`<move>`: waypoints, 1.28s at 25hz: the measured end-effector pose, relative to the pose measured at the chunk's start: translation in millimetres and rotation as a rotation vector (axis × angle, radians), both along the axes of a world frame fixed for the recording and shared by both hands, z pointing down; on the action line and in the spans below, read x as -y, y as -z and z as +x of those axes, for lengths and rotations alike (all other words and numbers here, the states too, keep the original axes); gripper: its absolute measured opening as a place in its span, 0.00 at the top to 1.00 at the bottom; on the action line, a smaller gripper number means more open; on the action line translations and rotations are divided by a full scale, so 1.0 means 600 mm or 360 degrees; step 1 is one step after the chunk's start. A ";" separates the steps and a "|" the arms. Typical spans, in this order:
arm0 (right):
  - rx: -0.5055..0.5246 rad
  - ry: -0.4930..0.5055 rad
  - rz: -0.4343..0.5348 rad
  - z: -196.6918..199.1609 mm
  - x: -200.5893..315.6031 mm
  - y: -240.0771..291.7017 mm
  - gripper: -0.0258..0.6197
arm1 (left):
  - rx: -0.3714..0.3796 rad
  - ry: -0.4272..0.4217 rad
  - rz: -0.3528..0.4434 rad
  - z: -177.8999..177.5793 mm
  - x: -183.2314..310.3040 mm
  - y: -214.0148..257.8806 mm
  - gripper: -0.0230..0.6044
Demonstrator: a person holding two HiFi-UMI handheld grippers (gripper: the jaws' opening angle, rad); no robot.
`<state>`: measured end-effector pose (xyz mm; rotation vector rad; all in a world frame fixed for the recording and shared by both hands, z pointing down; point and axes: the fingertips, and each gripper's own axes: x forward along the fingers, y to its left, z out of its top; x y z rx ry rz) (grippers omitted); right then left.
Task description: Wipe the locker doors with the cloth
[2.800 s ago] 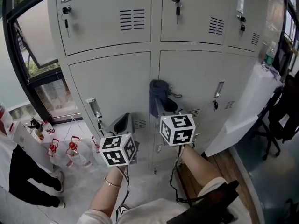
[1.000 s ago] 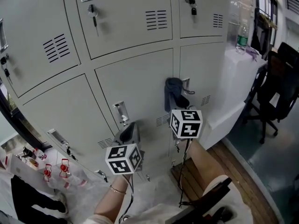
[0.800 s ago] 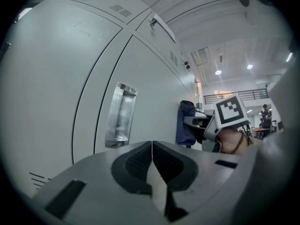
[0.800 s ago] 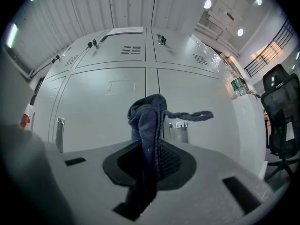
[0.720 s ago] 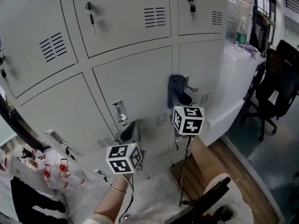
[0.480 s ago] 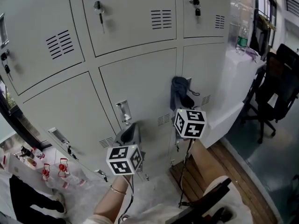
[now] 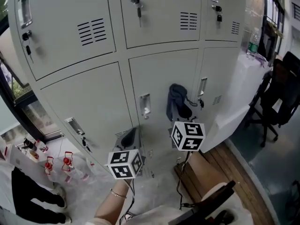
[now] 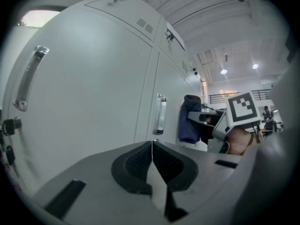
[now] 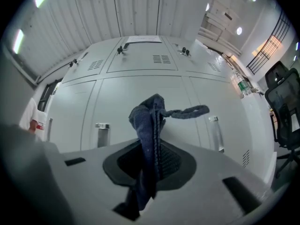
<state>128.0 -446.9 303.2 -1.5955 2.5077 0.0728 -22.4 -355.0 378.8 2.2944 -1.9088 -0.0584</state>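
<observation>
Landmark: the handle [image 7: 145,106] of the lower middle locker door [image 7: 161,71].
Right gripper [image 9: 152,161]: clamped on the cloth [image 9: 146,121], a dark blue fold pinched between the pads and a loose loop trailing off to one side.
Left gripper [image 8: 152,159]: pads pressed together with nothing between them; below and left of the handle, near the door's foot.
Cloth position: just right of the handle and about level with it, on the same door, short of the neighbouring handle [image 7: 202,86]; contact with the metal not certain.
Stage, as a judgement: mid-wipe or about to press on; most of the door above the handle probably left to do.
Risk, slipping: only a narrow fold gripped, so drag against the paint could pull it out.
Risk, snagging: loose loop free to catch on either handle during a sideways stroke.
Risk, scraping: bunched cloth covers little, so a tilted stroke could put bare jaw tips on the door.
Head view only: both grippers at once, and the upper doors with keys.
Right gripper view only: the pinch itself, and how little cloth sits between the pads.
Left gripper view only: the cloth side-on, close against the door beyond the handle.
</observation>
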 end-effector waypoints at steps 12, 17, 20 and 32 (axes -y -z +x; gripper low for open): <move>-0.0058 0.0412 0.0003 -0.312 -0.181 -0.051 0.89 | -0.0072 0.0283 -0.0063 -0.239 -0.150 -0.045 0.95; -0.0077 0.0589 -0.0056 -0.422 -0.237 -0.096 0.89 | -0.0110 0.0409 -0.0098 -0.322 -0.197 -0.069 0.95; -0.0090 0.0660 -0.0084 -0.470 -0.258 -0.122 0.89 | -0.0116 0.0463 -0.0109 -0.358 -0.217 -0.080 0.95; -0.0059 0.0795 -0.0171 -0.580 -0.279 -0.203 0.89 | -0.0177 0.0621 -0.0212 -0.459 -0.262 -0.152 0.95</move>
